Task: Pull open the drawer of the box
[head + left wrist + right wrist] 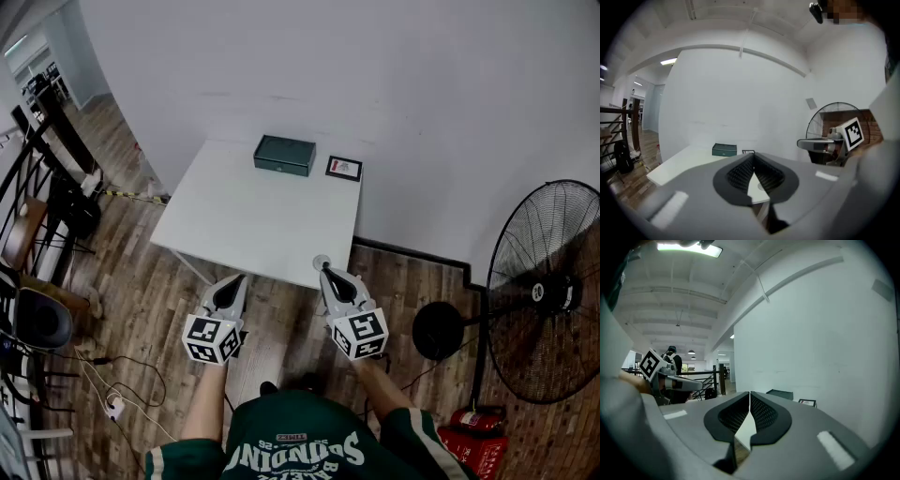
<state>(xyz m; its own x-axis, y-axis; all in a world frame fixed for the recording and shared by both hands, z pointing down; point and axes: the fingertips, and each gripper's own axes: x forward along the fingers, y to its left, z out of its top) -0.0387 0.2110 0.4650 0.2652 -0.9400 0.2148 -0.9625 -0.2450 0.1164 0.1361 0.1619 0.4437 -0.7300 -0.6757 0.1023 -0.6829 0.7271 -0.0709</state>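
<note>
A dark green box [284,155] lies at the far edge of the white table [244,220], close to the wall; its drawer looks closed. The same box shows small in the left gripper view [724,150] and the right gripper view [780,393]. My left gripper [230,281] hangs in front of the table's near edge, well short of the box, its jaws shut with nothing between them [753,155]. My right gripper [323,269] is level with it at the near right corner, also shut and empty [749,394].
A small framed card [344,168] lies right of the box. A large black standing fan [539,291] stands on the wood floor at right. Chairs and a railing [37,187] crowd the left side, with cables on the floor.
</note>
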